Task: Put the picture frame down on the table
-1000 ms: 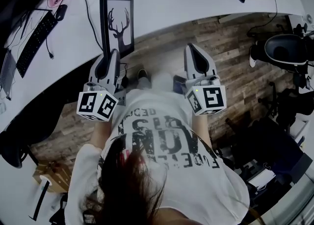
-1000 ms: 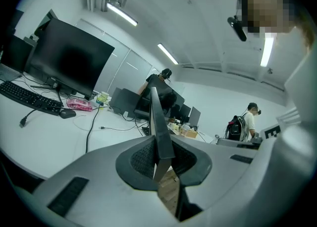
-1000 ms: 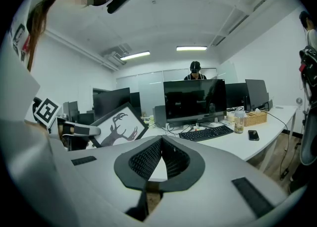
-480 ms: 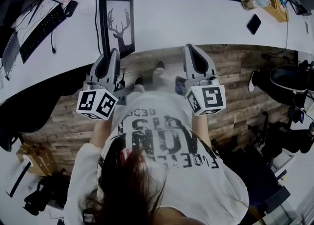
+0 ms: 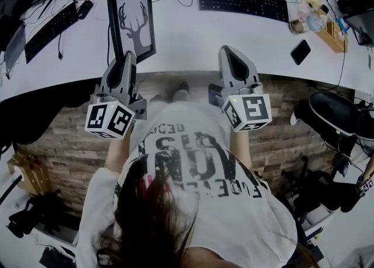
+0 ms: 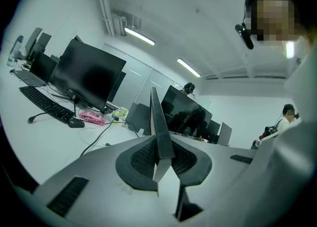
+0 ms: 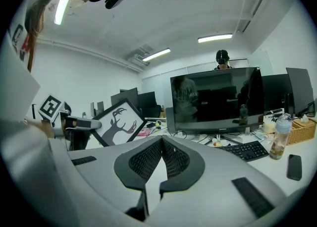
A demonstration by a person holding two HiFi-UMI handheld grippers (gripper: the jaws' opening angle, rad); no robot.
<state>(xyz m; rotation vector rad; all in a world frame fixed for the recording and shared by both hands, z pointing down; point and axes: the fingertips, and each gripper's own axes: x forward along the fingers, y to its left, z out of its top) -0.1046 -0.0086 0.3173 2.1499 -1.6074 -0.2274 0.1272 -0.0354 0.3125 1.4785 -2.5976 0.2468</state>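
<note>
picture frame [image 5: 131,24] with a deer print, up over the near edge of the white bench [image 5: 187,35], clamped by its edge in the left tool [image 5: 129,56]. further right, right tool [image 5: 231,51] closed on nothing, jaws together, short of the keyboard [image 5: 242,2].

picture frame [image 5: 131,22] corner hidden, behind left tool [image 5: 129,56]

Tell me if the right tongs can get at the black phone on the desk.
Probably yes: the right tongs are empty, and only bare desk lies between them and the phone, off to their right.
</note>
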